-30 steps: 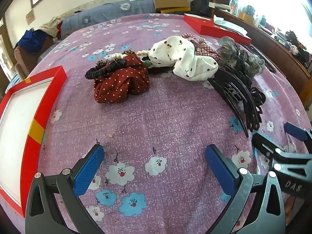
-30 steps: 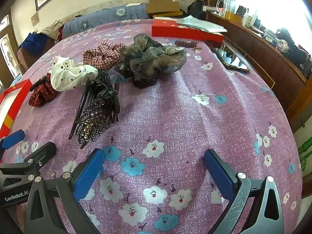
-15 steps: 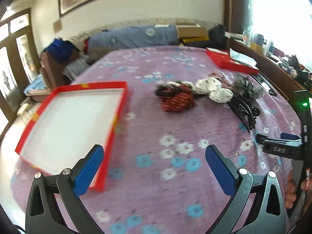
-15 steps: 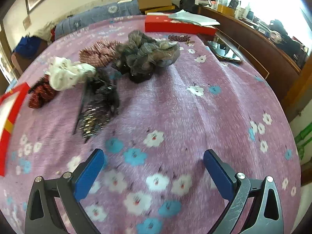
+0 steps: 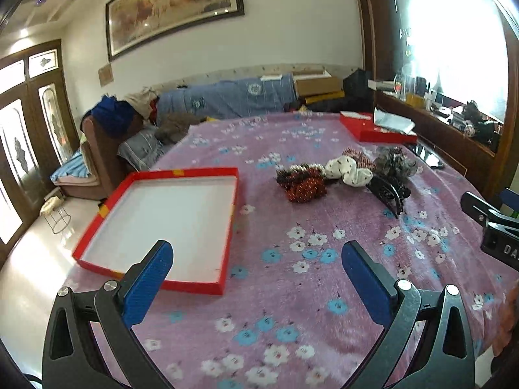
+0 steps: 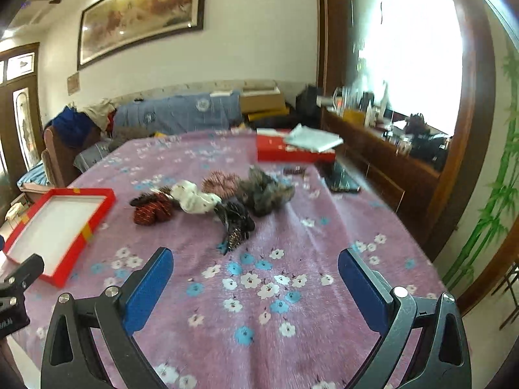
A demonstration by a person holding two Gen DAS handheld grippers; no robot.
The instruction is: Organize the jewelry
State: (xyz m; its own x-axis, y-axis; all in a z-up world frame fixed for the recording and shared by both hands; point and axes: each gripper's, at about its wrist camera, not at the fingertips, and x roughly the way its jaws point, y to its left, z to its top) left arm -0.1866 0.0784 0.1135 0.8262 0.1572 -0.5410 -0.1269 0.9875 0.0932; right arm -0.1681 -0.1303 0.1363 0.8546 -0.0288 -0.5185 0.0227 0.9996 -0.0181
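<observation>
Nothing picked yet, I'd say this is the approach step. My left gripper [image 5: 256, 269] and right gripper [image 6: 254, 275] are both spread wide, holding nothing. The hair accessories pile [image 6: 211, 199] sits well ahead of my right fingers; the red tray [image 5: 232, 201], empty, is ahead-left of my left ones. Next: reach for the dark claw clip [image 6: 235, 218], probably nearest, blurry. Purple floral cloth [image 5: 292, 308] on the table, sofa [image 5: 227, 100] behind.

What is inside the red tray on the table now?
The red tray shows only its bare white bottom; no accessory lies inside. The left gripper finger hides one near corner.
</observation>
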